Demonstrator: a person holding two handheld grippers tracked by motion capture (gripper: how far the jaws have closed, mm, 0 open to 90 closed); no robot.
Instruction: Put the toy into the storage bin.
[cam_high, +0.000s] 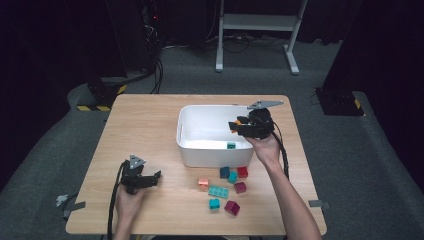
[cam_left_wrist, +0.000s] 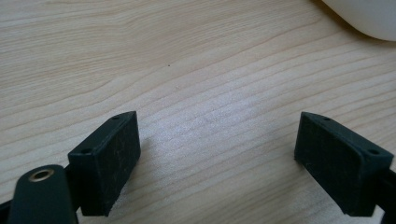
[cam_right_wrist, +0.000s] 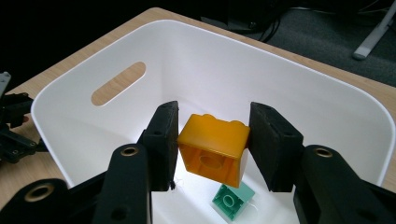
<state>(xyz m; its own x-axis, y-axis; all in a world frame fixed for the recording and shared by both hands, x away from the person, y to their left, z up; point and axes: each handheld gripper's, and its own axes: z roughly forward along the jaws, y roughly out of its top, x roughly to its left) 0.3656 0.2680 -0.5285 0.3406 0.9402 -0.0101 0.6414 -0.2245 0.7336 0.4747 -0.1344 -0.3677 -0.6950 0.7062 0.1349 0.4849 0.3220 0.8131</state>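
A light wooden table (cam_high: 145, 125) with visible grain is seen standing on grey carpet in a dark room; a white metal frame on feet (cam_high: 257, 22) is placed beyond it, and black stands with yellow-and-black striped tape are set at the far left and far right of the floor. Cables are run across the carpet behind the table.

A white rectangular plastic tub (cam_high: 187, 130) with a slot handle in one end wall is set on the far middle of the table. The right gripper (cam_right_wrist: 214, 140) is held above the tub's right end, and a translucent orange plastic building brick (cam_right_wrist: 215, 147) is pinched between its black pads (cam_right_wrist: 164, 135). The brick is gripped by its two short ends, so its long axis is run across from jaw to jaw; it is tipped, with its studs pointed up and away from the camera and its hollow underside turned toward the camera. Below it, on the tub floor, a small green brick (cam_right_wrist: 232, 199) is lain with its hollow side up.

The left gripper (cam_high: 142, 179) is rested low over the bare near-left part of the table, its jaws spread wide with nothing between them.

On the table in front of the tub, a loose cluster of teal, red, magenta and salmon bricks (cam_high: 225, 187) is scattered.
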